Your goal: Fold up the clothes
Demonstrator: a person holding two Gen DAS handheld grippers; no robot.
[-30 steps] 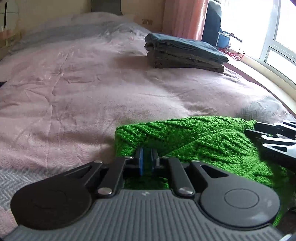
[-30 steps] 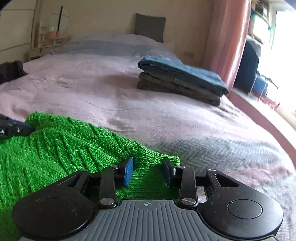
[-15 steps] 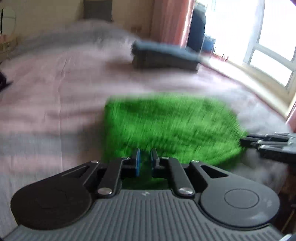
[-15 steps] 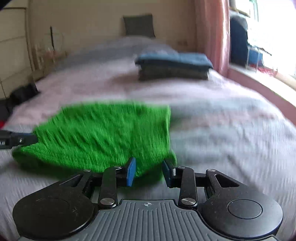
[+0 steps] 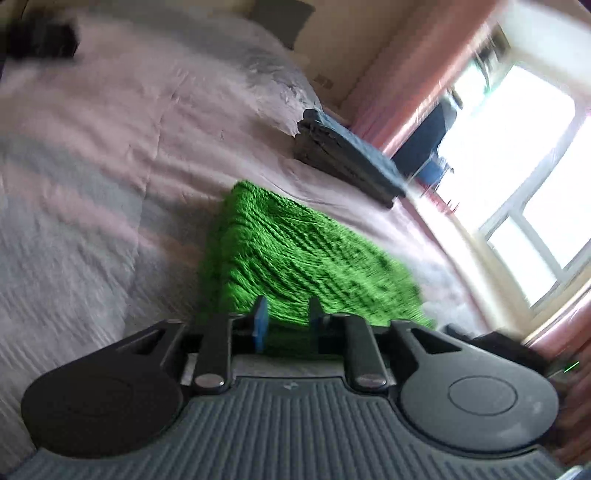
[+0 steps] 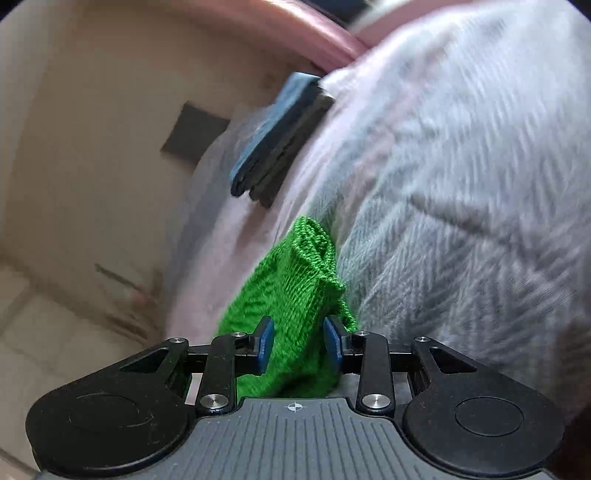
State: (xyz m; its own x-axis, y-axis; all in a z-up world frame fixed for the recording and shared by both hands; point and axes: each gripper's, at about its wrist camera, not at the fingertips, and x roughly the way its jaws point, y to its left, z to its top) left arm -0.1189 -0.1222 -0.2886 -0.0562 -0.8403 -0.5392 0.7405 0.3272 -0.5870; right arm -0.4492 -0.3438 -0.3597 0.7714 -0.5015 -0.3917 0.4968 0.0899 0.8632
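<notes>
Presently: my left gripper (image 5: pixel 284 319), rolled sideways, jaws parted, hovers at the near edge of the bright green chunky-knit sweater (image 5: pixel 295 254). My right gripper (image 6: pixel 298 339), strongly tilted, jaws parted, has knit between them, unpinched. Sweater folded into a block on the pink-and-grey quilted bedspread (image 5: pixel 110 147), near a stack of folded dark clothes (image 5: pixel 351 162).

We see a bed with a pale pink quilt (image 5: pixel 155 122) that turns grey herringbone (image 6: pixel 461 229) toward its near edge. A dark grey pillow (image 6: pixel 194 133) leans on the cream wall at its head. Pink curtains (image 5: pixel 402 85) hang beside a bright window (image 5: pixel 546 229). Some dark object (image 5: pixel 40 35) lies blurred at the far left of the bed.
</notes>
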